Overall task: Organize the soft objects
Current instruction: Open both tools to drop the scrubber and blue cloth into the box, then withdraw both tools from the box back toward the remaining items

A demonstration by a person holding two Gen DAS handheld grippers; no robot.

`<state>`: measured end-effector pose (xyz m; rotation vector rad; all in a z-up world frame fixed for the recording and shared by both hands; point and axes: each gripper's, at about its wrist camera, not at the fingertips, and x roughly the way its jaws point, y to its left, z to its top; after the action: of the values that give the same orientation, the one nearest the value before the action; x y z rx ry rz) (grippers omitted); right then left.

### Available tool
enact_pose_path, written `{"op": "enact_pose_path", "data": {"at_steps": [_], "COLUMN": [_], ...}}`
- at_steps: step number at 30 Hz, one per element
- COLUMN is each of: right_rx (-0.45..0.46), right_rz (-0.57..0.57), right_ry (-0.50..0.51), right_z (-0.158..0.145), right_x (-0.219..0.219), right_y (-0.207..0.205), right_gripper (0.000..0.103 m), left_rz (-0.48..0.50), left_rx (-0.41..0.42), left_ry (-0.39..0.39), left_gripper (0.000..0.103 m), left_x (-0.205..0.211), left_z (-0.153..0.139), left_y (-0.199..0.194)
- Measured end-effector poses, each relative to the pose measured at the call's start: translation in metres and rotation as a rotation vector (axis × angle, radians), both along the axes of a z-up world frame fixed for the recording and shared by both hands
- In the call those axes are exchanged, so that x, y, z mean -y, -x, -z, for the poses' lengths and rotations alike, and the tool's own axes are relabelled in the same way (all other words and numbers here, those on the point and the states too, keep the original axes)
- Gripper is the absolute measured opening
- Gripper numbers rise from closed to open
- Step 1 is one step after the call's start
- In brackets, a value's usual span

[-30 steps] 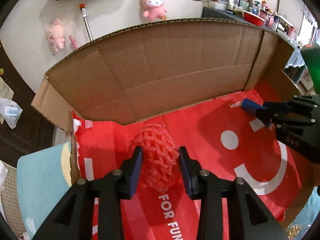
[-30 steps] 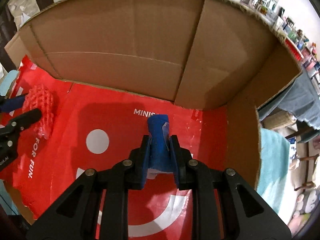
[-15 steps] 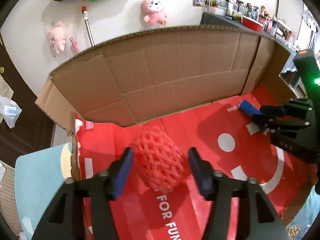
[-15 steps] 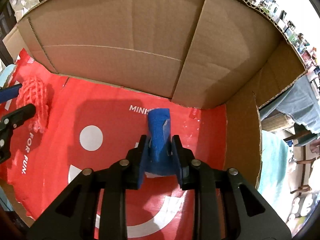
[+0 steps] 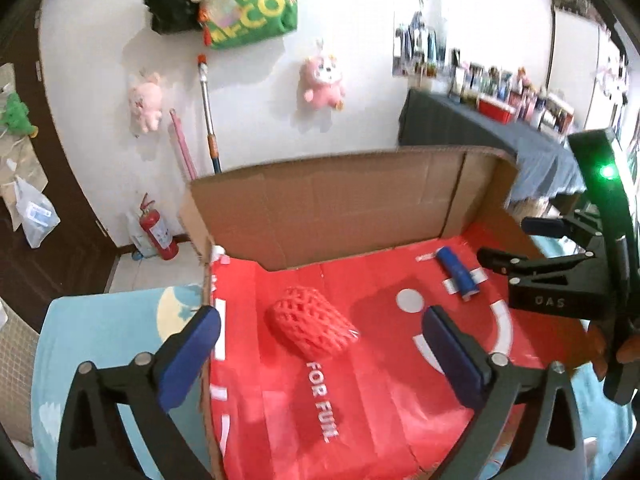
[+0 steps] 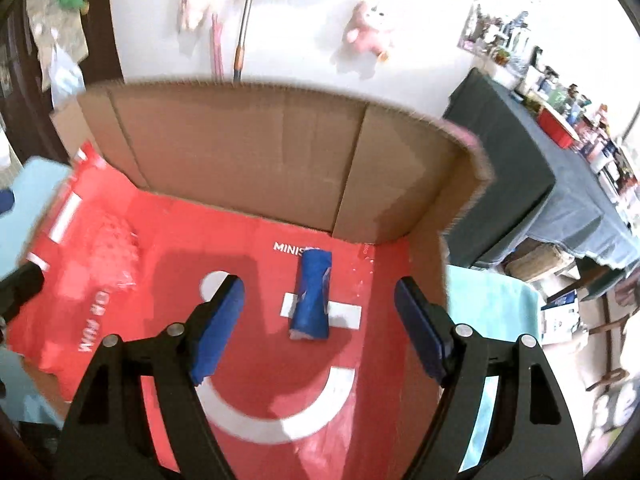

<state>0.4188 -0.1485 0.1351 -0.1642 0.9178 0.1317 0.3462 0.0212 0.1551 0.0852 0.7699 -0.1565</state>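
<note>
A red foam net [image 5: 313, 328] lies loose on the red floor of the cardboard box [image 5: 340, 216]. It shows blurred at the left in the right wrist view [image 6: 108, 252]. A blue roll [image 6: 313, 294] lies on the box floor near the back right, also seen in the left wrist view [image 5: 456, 276]. My left gripper [image 5: 320, 340] is open wide and raised above the net. My right gripper [image 6: 320, 316] is open wide, above and just behind the blue roll. It appears at the right in the left wrist view [image 5: 532, 244].
The box stands on a light blue mat [image 5: 108, 332]. Its brown back wall [image 6: 248, 164] and right wall [image 6: 448, 208] rise around the red floor. Plush toys [image 5: 322, 86] hang on the white wall behind. A dark-clothed table [image 6: 528, 184] with clutter stands at the right.
Both grippers opened and let go: the net and the blue roll now lie on the box floor. Both grippers have pulled up and back from the box.
</note>
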Motion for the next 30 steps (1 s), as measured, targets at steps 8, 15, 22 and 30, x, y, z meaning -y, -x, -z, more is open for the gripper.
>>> {"op": "enact_pose_path", "data": {"at_steps": [8, 15, 22, 30], "right_rx": [0.193, 0.360, 0.470, 0.515], "right_rz": [-0.025, -0.064, -0.085, -0.060], "right_ry": [-0.091, -0.052, -0.125, -0.180], "right_z": [-0.080, -0.124, -0.143, -0.121], "right_x": [0.008, 0.003, 0.008, 0.015], "right_y": [0.103, 0.199, 0.295, 0.368], "right_gripper": [0.085, 0.085, 0.093, 0.093], "left_rz": [0.005, 0.002, -0.005, -0.005], "left_rx": [0.176, 0.300, 0.367, 0.401], "left_ry": [0.053, 0.072, 0.121, 0.208], "left_gripper": [0.103, 0.103, 0.103, 0.103], "left_x": [0.000, 0.000, -0.007, -0.011], "left_z": [-0.049, -0.080, -0.085, -0.062], "left_y": [0.092, 0.171, 0.240, 0.298]}}
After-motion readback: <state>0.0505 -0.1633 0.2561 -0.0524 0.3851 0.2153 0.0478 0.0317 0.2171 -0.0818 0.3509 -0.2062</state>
